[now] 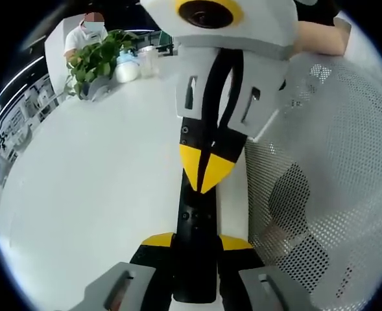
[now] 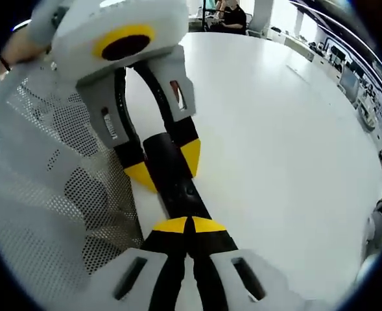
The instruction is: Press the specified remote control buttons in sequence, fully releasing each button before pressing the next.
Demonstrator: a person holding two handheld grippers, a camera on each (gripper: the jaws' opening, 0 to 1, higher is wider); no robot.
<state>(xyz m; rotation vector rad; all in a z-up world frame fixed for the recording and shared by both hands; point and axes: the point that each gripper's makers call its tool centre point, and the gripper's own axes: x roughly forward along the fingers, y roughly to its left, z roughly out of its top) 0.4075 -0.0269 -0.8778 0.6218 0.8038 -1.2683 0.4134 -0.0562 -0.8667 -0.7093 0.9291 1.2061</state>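
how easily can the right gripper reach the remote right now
Likely yes: the right gripper, shut, seems to have its tips on the remote top face. The left gripper clamps only the remote's sides, leaving that face free.

White table, broad and smooth, seen in both gripper views. Black remote control flat on it, lengthwise, just beside the white perforated mesh along the table's edge. Well beyond the remote, at the far end in the left gripper view: potted plant with green leaves, a white rounded container just beside it, a clear cup next to that. Rest of the surface bare white
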